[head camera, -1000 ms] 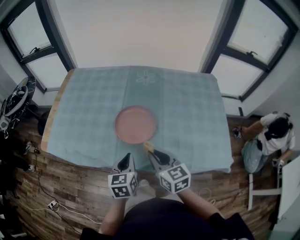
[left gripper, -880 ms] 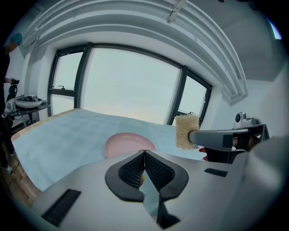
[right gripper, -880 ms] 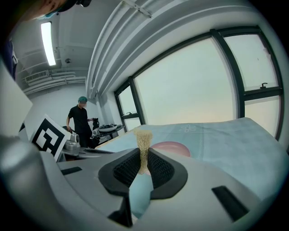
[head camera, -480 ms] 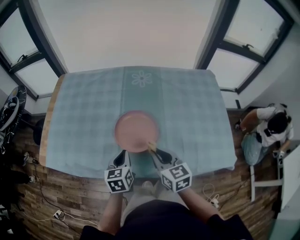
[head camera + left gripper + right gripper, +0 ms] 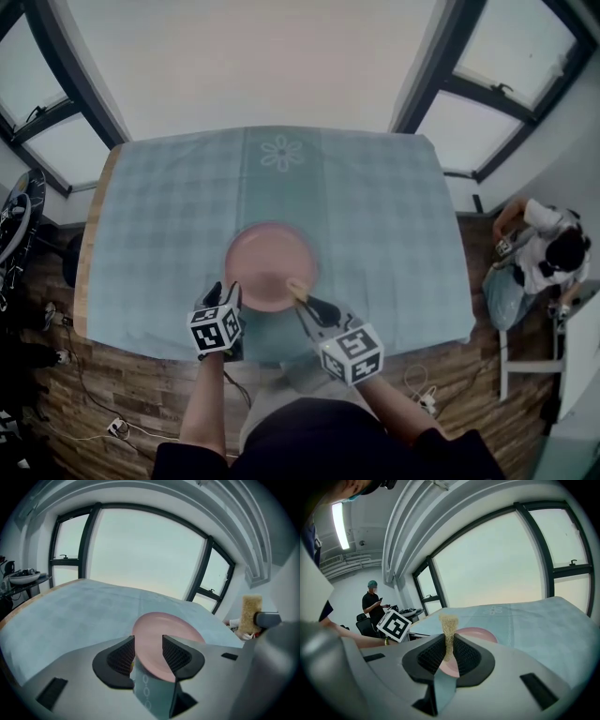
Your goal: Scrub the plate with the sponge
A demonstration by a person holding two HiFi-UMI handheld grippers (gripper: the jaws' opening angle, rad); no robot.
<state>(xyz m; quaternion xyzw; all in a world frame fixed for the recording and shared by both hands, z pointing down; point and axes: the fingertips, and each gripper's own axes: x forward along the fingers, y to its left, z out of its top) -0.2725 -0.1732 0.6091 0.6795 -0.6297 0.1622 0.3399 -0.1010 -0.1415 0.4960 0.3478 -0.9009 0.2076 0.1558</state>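
Pink plate point(image 5: 270, 262) is seen on the cloth-covered counter point(image 5: 159, 216), set a little toward its 6 o'clock edge. At the plate's 8 o'clock rim the left gripper point(image 5: 225, 292) is held, its jaws having just been opening and now standing apart. The plate's near rim is framed in the gap, with neither pad pressed on it. At 5 o'clock the right gripper point(image 5: 305, 302) is clamped tight on the yellow sponge point(image 5: 296, 288), which is poised at the plate's edge.
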